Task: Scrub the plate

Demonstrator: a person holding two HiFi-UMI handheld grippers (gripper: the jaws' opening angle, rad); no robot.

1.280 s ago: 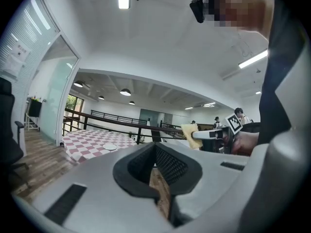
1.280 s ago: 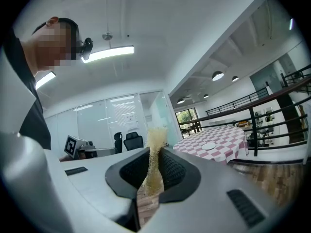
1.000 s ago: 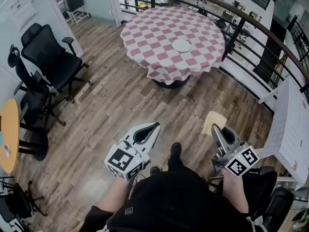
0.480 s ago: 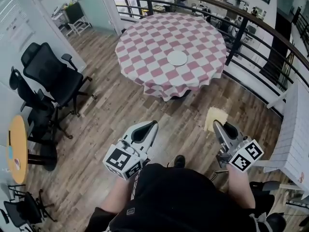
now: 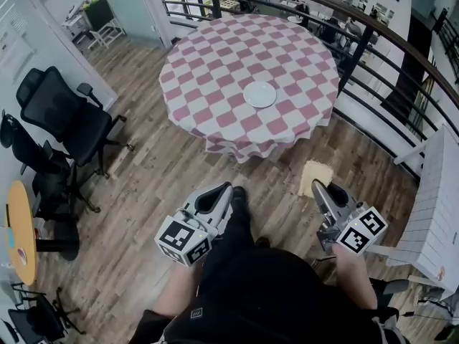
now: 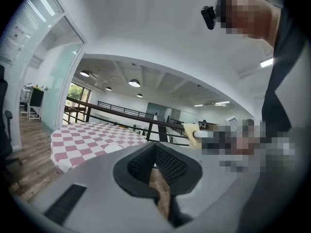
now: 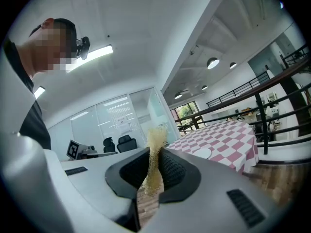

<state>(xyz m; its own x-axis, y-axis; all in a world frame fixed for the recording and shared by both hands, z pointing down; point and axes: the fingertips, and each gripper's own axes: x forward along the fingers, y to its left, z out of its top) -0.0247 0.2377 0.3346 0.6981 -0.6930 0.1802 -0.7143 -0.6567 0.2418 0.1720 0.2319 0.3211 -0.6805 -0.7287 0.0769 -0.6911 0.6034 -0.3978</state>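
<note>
The round surface (image 5: pixel 215 63) under its pink checked cloth has drawn closer in the head view over the last second, so the person is walking up to it and scrubbing has not begun. The white plate (image 5: pixel 259 94) sits near its middle, at twelve o'clock, well apart from both tools. The fingers of the right gripper (image 5: pixel 319 187) pinch a yellow sponge (image 5: pixel 316 175); those of the left gripper (image 5: pixel 226 190) are pressed together, seemingly on nothing. Black office chairs (image 5: pixel 61 117) stand at nine o'clock, a dark railing (image 5: pixel 387 49) curves past at two o'clock, and the floor (image 5: pixel 165 170) is wood.
</note>
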